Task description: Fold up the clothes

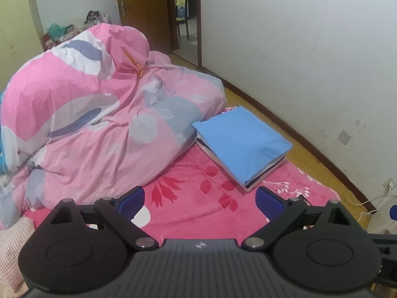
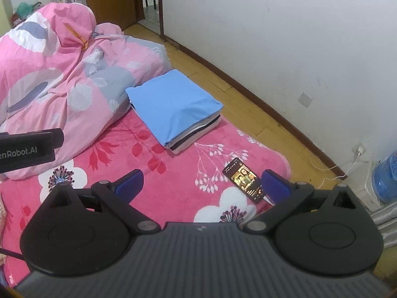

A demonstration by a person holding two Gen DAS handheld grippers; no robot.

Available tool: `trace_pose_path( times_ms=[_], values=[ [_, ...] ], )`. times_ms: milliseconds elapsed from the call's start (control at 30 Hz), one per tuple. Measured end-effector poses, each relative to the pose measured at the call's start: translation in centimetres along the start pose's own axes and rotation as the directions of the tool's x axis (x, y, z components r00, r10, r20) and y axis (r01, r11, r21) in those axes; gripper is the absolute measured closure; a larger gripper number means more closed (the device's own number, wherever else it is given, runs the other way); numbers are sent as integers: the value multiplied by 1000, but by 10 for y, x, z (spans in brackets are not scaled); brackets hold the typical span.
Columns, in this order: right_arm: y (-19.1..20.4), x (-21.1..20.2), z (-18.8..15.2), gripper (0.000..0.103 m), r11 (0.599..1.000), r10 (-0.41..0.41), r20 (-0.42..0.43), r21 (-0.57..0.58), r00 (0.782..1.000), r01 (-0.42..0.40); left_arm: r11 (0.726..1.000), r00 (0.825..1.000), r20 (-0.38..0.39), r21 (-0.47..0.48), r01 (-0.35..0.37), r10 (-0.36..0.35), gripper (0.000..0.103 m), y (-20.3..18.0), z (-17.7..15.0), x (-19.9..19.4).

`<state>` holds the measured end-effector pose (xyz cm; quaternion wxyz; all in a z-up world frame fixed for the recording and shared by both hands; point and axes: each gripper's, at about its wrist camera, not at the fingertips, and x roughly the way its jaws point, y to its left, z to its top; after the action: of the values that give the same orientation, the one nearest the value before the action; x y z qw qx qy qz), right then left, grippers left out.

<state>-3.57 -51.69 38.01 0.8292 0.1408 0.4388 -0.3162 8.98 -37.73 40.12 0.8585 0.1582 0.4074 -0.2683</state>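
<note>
A stack of folded clothes [image 1: 244, 145] with a light blue garment on top lies on the pink flowered bed cover [image 1: 198, 211], beside the heaped pink duvet. The right wrist view shows the same stack [image 2: 173, 108] with white and dark layers underneath the blue one. My left gripper [image 1: 200, 202] is open, hovering over the bed cover short of the stack, with nothing between its blue fingers. My right gripper [image 2: 202, 182] is open too and holds nothing; it hangs above the bed cover [image 2: 173, 173] nearer than the stack. The left gripper's body [image 2: 29, 147] shows at the right view's left edge.
A big crumpled pink duvet [image 1: 86, 124] fills the left of the bed. A lit phone [image 2: 244, 180] lies on the cover near my right fingertip. Past the bed's edge run the wooden floor [image 2: 235, 99] and white wall, with a cable, a socket and a blue water bottle [image 2: 385, 176].
</note>
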Motion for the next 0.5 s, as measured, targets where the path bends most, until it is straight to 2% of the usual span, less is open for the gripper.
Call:
trace_pose_path(
  times_ms=[500],
  values=[
    [3, 2, -3, 1, 1000, -19, -11, -6, 1000, 19, 999, 999, -39, -14, 35, -35, 6, 2, -4, 9]
  ],
)
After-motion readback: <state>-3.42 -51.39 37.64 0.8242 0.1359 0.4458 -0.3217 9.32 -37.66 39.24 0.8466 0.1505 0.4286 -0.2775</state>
